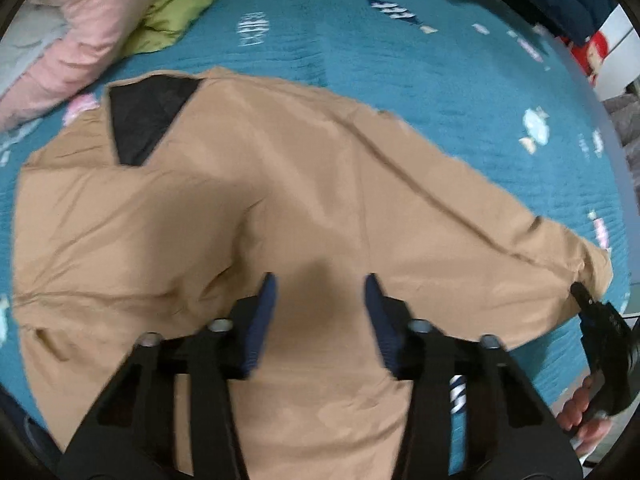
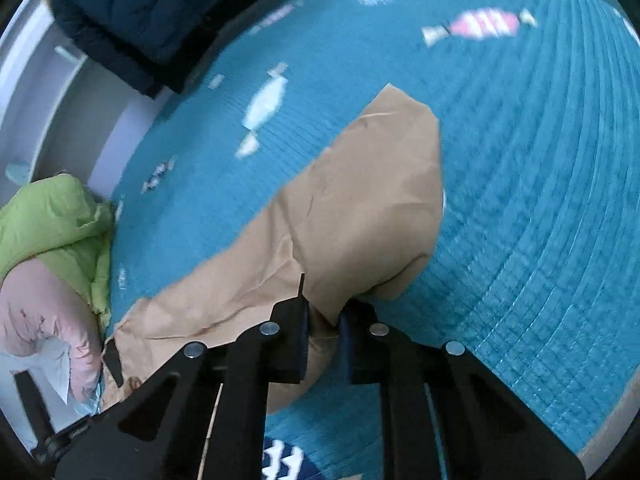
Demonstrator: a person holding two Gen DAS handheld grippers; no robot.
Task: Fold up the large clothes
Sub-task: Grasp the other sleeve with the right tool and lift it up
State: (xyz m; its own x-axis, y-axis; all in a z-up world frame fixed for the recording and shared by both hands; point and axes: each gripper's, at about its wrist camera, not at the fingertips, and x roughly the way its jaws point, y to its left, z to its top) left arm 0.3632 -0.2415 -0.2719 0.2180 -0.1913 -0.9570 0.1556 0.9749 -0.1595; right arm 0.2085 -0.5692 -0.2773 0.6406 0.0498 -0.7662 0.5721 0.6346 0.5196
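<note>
Pinching the cuff of the tan jacket (image 1: 280,184), the right gripper (image 2: 324,316) holds one sleeve (image 2: 360,208) stretched out over the teal bedspread (image 1: 400,60). The left gripper (image 1: 320,300) hovers spread above the jacket's body, holding nothing. The slick fabric could slip from that narrow pinch, or one-sided pulling could drag the whole jacket askew and crease it. No containers are visible; pink (image 1: 72,40), green (image 1: 180,8) and navy (image 2: 140,12) clothes lie nearby.

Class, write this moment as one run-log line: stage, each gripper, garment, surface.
stage: sleeve fold | left gripper: open above tan jacket | right gripper: shut on sleeve cuff | surface: teal bedspread
</note>
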